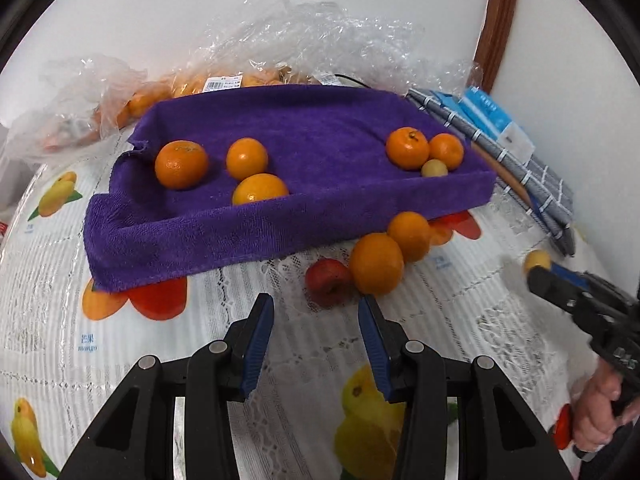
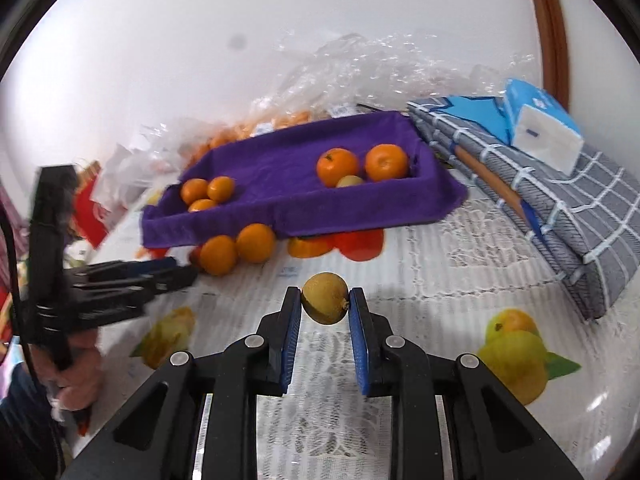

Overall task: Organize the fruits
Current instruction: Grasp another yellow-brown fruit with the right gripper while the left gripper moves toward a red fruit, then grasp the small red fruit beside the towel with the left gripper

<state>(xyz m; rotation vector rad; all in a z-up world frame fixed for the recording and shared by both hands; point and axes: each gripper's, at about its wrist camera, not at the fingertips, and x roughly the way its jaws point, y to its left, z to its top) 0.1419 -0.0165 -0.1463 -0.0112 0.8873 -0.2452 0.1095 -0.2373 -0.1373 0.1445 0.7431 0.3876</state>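
A tray covered by a purple towel [image 1: 312, 120] [image 2: 288, 160] holds three oranges at its left [image 1: 181, 164], and two oranges [image 1: 407, 148] with a small yellow fruit [image 1: 434, 168] at its right. Two oranges [image 1: 376, 264] and a red apple [image 1: 329, 282] lie on the tablecloth in front of the tray. My left gripper [image 1: 316, 308] is open and empty, just short of the apple. My right gripper [image 2: 325, 300] is shut on a small yellow-brown fruit [image 2: 325, 298] above the tablecloth; it shows at the right of the left wrist view [image 1: 538, 260].
Crumpled clear plastic bags [image 1: 320, 28] with more oranges lie behind the tray. Folded grey checked cloths [image 2: 560, 200] with a blue tissue pack [image 2: 540, 128] sit at the right. A white wall stands behind. The tablecloth [image 1: 120, 360] has printed fruit pictures.
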